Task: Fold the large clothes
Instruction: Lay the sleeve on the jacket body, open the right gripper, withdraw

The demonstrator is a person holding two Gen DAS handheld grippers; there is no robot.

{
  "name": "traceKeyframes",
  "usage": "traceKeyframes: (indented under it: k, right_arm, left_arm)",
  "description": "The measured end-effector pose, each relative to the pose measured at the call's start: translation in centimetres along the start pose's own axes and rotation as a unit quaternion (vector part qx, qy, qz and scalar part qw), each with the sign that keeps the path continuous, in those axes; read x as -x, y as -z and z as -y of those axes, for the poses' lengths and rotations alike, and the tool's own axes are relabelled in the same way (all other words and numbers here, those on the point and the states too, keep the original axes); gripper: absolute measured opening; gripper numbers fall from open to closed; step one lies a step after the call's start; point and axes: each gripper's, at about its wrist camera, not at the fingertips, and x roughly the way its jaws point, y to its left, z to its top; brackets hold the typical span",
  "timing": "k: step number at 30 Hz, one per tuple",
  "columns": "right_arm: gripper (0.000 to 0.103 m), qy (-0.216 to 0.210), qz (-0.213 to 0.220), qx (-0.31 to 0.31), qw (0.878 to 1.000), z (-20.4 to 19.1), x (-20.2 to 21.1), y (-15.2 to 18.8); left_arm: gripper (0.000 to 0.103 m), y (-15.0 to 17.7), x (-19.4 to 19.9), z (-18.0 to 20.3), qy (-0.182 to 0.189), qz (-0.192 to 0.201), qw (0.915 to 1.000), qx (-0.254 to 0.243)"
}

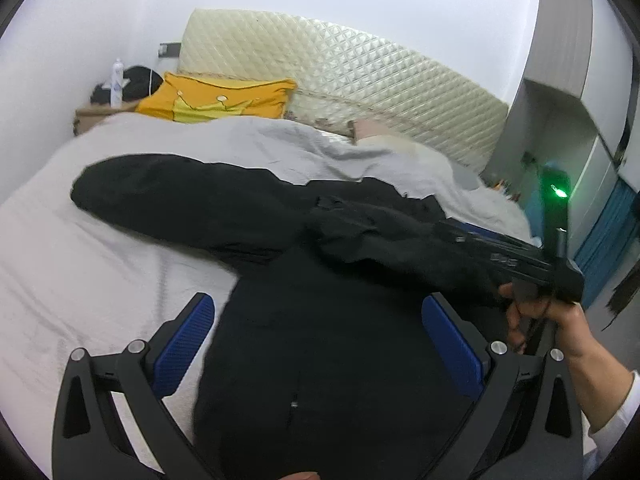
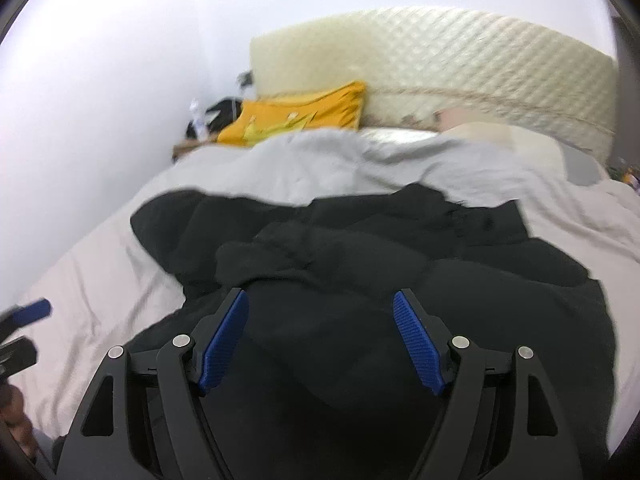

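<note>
A: Jacket (image 1: 304, 320), black and bulky, lies spread across the near half of the bed (image 1: 80, 280), one sleeve (image 1: 160, 196) flung out to the far left. How do you reckon it handles?

B: Soft and floppy, I'd judge, with some padded weight. It will sag wherever it isn't held, and thick layers may slide over each other. Pinch a seam or cuff, not the middle of a panel.

A: And the grippers?

B: The left gripper (image 1: 320, 344) hovers over the jacket's near body, jaws spread wide, nothing between them. The right gripper (image 2: 320, 344) is likewise well open and empty in its own view, over the bunched right side. From the left view, its tips are buried in dark cloth, so I trust the right wrist view.

A: Room to work?

B: The grey sheet is bare on the near left, good for laying a fold. Farther off, a rumpled grey blanket (image 1: 280, 140) touches the jacket's far edge and could get caught up. Beyond sit an orange pillow (image 1: 224, 98) and the quilted headboard (image 1: 360, 80), well apart.
</note>
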Motion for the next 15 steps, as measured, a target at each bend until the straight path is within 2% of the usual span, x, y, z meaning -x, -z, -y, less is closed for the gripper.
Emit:
traceKeyframes:
  k: [7,10,15]
  right_arm:
    - [0.074,0.056,0.037,-0.029,0.997,5.3,6.2,0.4]
    - [0.074,0.067,0.037,-0.059,0.995,8.5,8.7,1.7]
    - [0.074,0.115,0.031,-0.101,0.988,13.8,11.9,4.9]
  left_arm:
    - [0.103,0.1,1.0,1.5,-0.011,0.014,0.9997,-0.016]
    - [0.103,0.2,1.1,2.3,-0.014,0.019,0.9994,-0.027]
    - [0.103,0.4,0.8,3.4,-0.008,0.019,0.999,-0.039]
